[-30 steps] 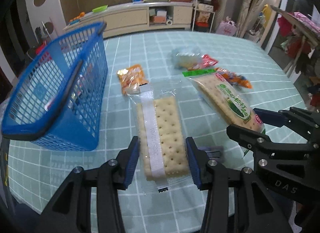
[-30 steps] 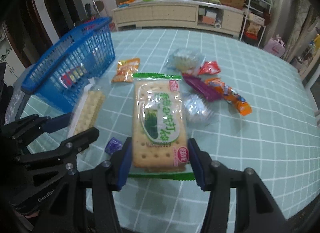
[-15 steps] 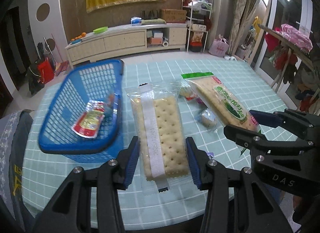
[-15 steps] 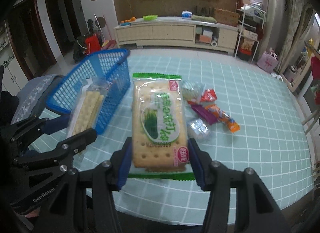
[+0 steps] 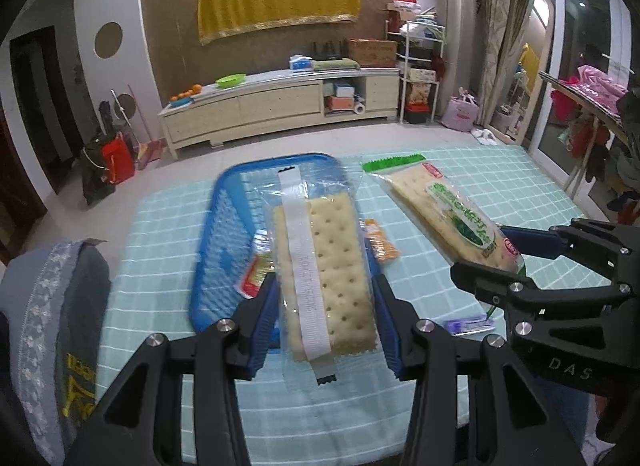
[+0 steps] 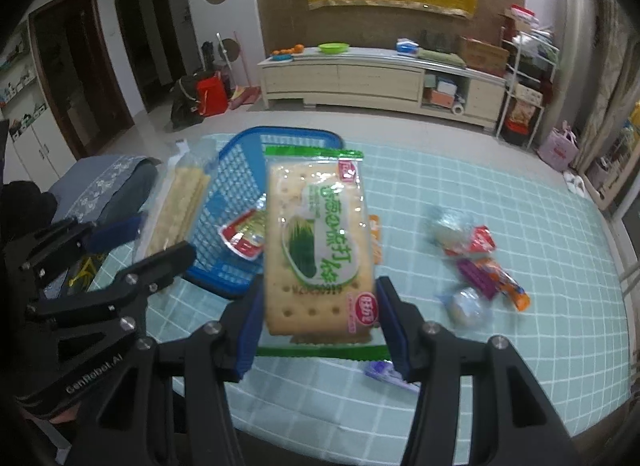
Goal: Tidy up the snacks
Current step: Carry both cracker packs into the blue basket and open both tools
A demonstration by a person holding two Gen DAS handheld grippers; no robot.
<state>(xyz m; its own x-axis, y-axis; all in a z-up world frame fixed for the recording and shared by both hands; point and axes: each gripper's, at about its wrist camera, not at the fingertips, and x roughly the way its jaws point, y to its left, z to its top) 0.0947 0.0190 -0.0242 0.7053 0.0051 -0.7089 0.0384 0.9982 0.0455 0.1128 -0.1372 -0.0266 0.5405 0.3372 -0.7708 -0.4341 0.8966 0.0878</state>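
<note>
My left gripper [image 5: 326, 320] is shut on a clear-wrapped cracker pack with a white strip [image 5: 324, 270], held in the air over the blue basket [image 5: 216, 250]. My right gripper [image 6: 318, 330] is shut on a cracker pack with green edges and a green label [image 6: 316, 242], also lifted above the table, just right of the basket [image 6: 224, 201]. A red and white snack packet [image 6: 244, 236] lies inside the basket. In the left wrist view the green cracker pack [image 5: 452, 213] and right gripper [image 5: 516, 262] appear at the right.
Loose snacks lie on the teal checked tablecloth [image 6: 520, 193]: an orange packet [image 5: 382, 242], a red packet [image 6: 478, 240], a purple and orange bar [image 6: 492, 280], two clear-wrapped sweets [image 6: 466, 306] and a small purple wrapper [image 6: 386, 374]. A grey padded chair [image 5: 52, 306] stands at the table's left.
Both grippers have risen with their cracker packs and swung left, so the basket now lies below and behind the packs. The table looks farther away.
</note>
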